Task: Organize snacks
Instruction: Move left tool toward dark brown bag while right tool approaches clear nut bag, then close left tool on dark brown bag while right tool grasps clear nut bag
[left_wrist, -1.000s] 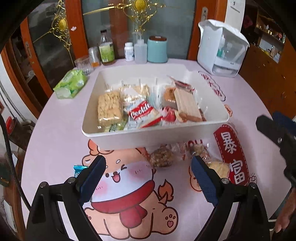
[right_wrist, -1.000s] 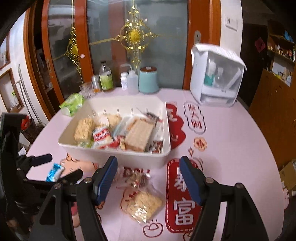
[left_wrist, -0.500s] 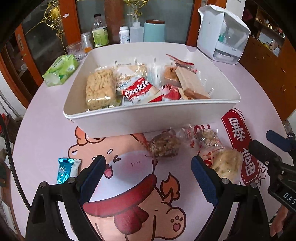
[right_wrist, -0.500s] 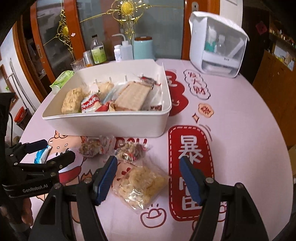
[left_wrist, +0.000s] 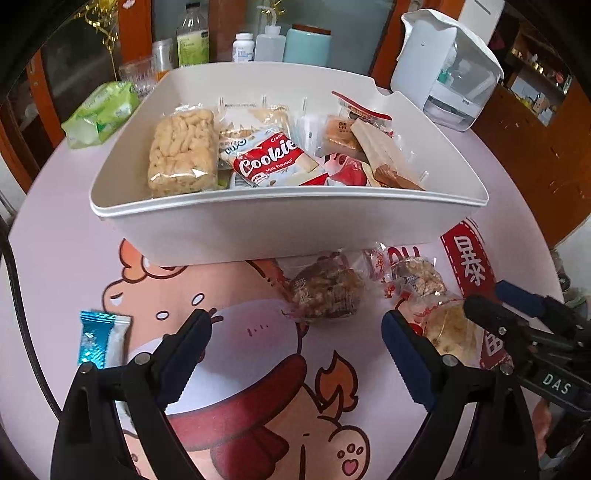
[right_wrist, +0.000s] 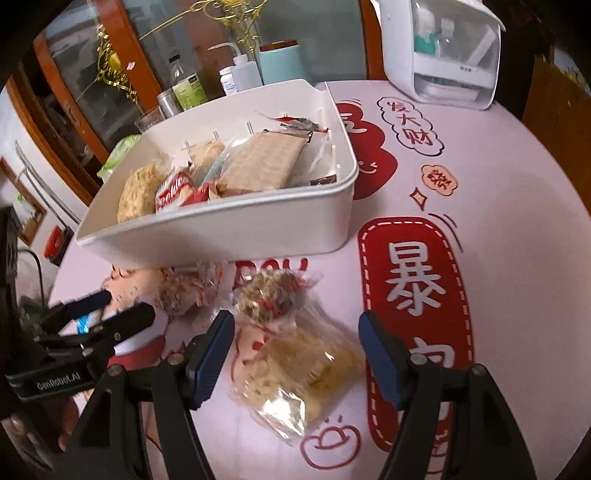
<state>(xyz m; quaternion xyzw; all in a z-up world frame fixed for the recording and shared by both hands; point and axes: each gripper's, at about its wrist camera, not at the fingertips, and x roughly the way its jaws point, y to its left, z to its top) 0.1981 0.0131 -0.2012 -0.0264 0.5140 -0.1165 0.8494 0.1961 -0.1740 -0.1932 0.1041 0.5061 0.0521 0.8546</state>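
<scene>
A white bin (left_wrist: 258, 221) (right_wrist: 229, 236) holds several packaged snacks, among them a red Cookie pack (left_wrist: 271, 160). In front of it on the table lie a brown nut-cluster pack (left_wrist: 325, 291) (right_wrist: 184, 291), a smaller cluster pack (left_wrist: 417, 280) (right_wrist: 269, 295), a pale puffed-snack bag (left_wrist: 450, 328) (right_wrist: 306, 365) and a blue wrapper (left_wrist: 96, 339). My left gripper (left_wrist: 295, 354) is open, low over the table just short of the brown pack. My right gripper (right_wrist: 295, 354) is open, its fingers on either side of the pale bag.
A green tissue pack (left_wrist: 103, 110), bottles (left_wrist: 192, 37) and a teal canister (left_wrist: 306, 46) stand behind the bin. A white dispenser (left_wrist: 443, 70) (right_wrist: 439, 51) stands at the back right. The round table edge curves close on both sides.
Both grippers moved forward and down toward the loose snacks. The right gripper now straddles the pale bag; the left has closed in on the brown pack. Both stay open.
</scene>
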